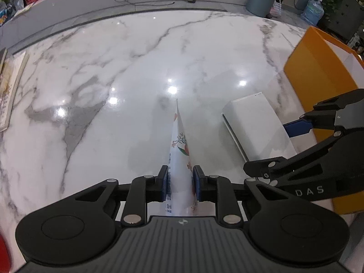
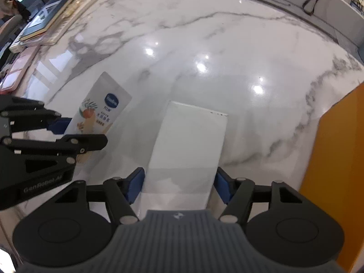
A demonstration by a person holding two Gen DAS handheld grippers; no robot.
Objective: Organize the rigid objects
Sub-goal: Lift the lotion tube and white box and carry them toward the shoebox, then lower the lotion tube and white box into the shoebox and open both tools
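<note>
A white lotion tube with a flower print sticks out forward, clear of the marble table, with my left gripper shut on its lower part. The right wrist view shows the same tube in that gripper. A white rectangular box lies flat on the table between the fingers of my right gripper. Its blue pads stand close beside the box's two long sides, and I see no firm press. In the left wrist view the box lies right of the tube, with the right gripper over it.
An orange container with a white inside stands at the table's right edge, also seen as an orange wall. Books and flat cases are stacked at the far left, near a pink tray. A grey ledge with cables runs behind the table.
</note>
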